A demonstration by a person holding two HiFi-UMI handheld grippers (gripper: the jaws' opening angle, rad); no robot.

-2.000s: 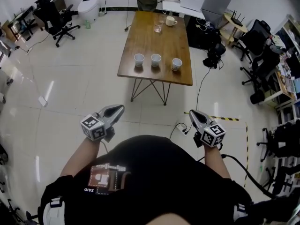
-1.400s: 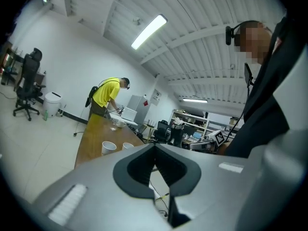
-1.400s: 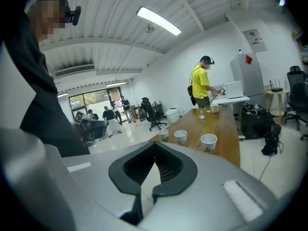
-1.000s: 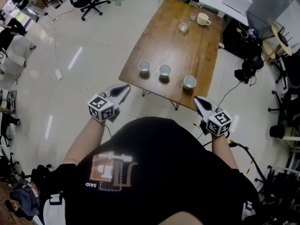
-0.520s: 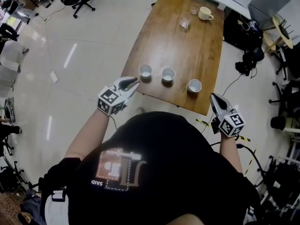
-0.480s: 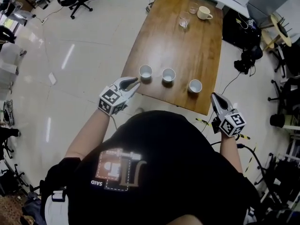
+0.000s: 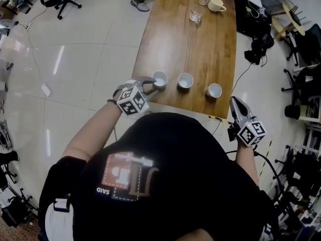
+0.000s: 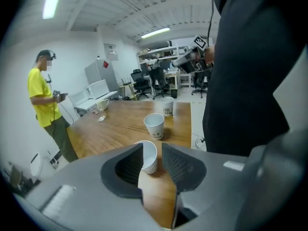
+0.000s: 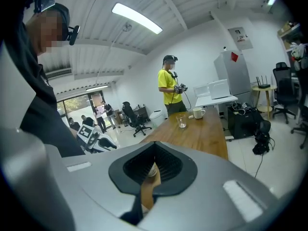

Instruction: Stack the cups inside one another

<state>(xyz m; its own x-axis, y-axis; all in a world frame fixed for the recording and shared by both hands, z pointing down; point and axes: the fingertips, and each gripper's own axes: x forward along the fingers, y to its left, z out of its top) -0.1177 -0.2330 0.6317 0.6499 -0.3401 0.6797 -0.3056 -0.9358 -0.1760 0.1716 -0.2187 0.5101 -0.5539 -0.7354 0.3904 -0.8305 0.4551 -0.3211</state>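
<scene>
Left claw (image 7: 149, 81) agape beside cup (image 7: 160, 79)

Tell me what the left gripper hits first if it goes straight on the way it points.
The nearest white paper cup, the left end of the row of three. It stands right ahead of the left gripper, framed by its open jaws. How close it is remains unclear.

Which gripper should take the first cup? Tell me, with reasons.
Left. The left gripper has its jaws apart, lined up on the nearest cup at the edge of the table. The right gripper hangs off the table with its jaws together.
</scene>
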